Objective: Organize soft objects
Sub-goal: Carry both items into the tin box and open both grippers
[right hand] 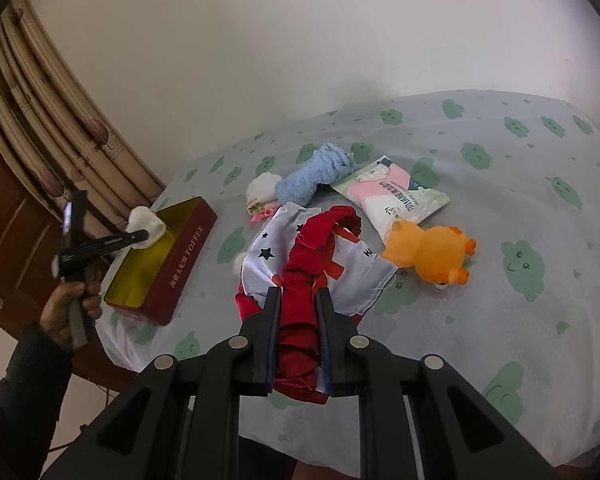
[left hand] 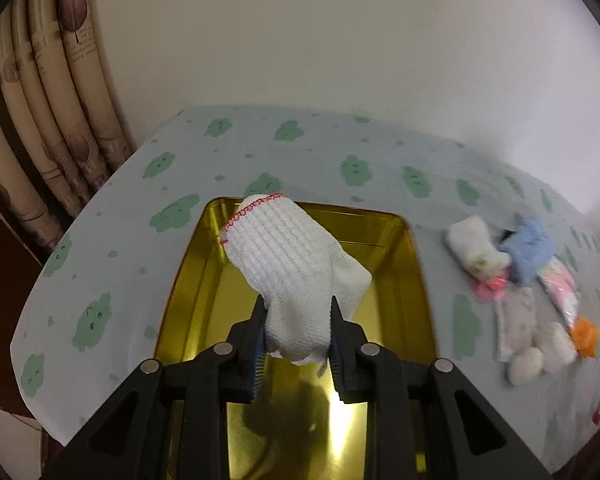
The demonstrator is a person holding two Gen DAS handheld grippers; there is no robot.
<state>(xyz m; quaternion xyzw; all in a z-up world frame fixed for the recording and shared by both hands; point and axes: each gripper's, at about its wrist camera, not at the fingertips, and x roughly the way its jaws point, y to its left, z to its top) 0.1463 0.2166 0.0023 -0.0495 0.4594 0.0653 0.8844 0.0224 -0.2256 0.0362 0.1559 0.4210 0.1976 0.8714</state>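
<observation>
My left gripper [left hand: 298, 308] is shut on a white knitted glove [left hand: 296, 264] with a red-stitched cuff and holds it above the open gold-lined tin [left hand: 416, 280]. In the right wrist view the same glove [right hand: 146, 226] hangs over the red toffee tin [right hand: 180, 264] at the left. My right gripper [right hand: 298, 300] is shut on a red satin cloth [right hand: 304, 276] that lies over a silver star-print fabric piece [right hand: 272, 240] on the table.
On the cloud-print tablecloth [right hand: 500, 200] lie a blue fuzzy sock [right hand: 312, 176], a small white sock [right hand: 262, 190], a pink-and-white packet [right hand: 392, 194] and an orange plush toy [right hand: 432, 254]. A curtain [right hand: 60, 120] hangs at the left, a white wall behind.
</observation>
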